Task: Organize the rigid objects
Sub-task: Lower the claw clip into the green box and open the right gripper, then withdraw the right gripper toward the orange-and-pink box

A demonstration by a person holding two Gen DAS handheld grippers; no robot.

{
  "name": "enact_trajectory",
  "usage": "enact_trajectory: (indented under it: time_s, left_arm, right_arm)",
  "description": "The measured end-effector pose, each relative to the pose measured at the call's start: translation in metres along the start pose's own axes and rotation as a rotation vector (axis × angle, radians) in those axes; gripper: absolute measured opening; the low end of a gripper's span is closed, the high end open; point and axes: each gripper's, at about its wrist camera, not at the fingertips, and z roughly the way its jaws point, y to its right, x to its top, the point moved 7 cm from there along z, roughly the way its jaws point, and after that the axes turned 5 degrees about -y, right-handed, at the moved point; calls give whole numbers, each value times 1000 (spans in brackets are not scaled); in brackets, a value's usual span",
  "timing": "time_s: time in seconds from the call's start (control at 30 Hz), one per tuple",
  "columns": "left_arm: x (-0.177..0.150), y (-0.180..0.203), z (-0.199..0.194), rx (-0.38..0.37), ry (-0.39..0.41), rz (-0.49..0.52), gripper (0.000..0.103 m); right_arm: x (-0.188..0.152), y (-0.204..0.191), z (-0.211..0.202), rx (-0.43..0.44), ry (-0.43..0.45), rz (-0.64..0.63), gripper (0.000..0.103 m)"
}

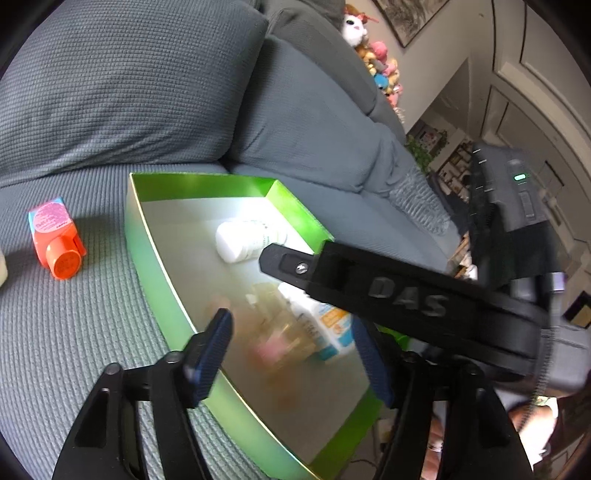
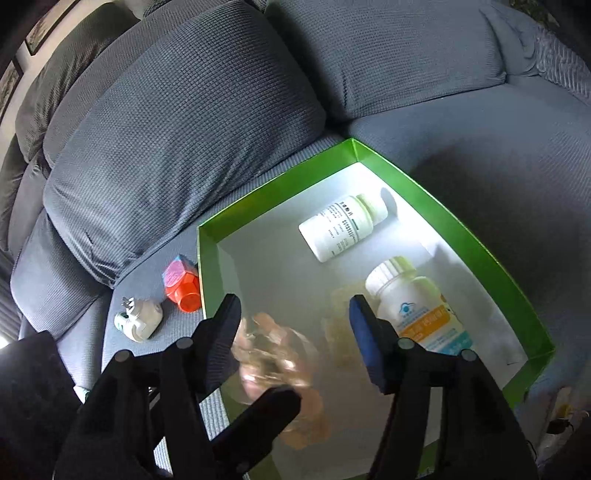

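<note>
Dropping a clear, blurred item [image 2: 277, 354] into the green box [image 2: 461, 229] on the sofa [image 2: 184, 110], beside two white bottles [image 2: 343, 229]. Right gripper [image 2: 295, 332] fingers apart, gripping nothing; left gripper [image 1: 291, 350] fingers apart, empty. Next, probably: fetching the orange container [image 1: 59, 240] and the white plug [image 2: 138, 319], both outside the box.

Grey sofa cushions [image 1: 122, 85], plush toys [image 1: 376, 55] and a framed picture [image 1: 406, 18] behind.

There were two white bottles [image 2: 342, 228] [image 2: 417, 308] in one green box [image 2: 461, 229], one orange inhaler [image 2: 181, 286] and one white plug [image 2: 138, 317].
</note>
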Motion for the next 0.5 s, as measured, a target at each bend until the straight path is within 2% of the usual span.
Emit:
enact_trajectory:
  time_s: [0.23, 0.5]
  left_arm:
    - [-1, -5, -18, 51, 30, 16, 73]
    - [-3, -23, -42, 158, 66, 22, 73]
  right_arm:
    - [1, -4, -5, -3, 27, -8, 63]
    - [1, -13, -8, 2, 44, -19, 65]
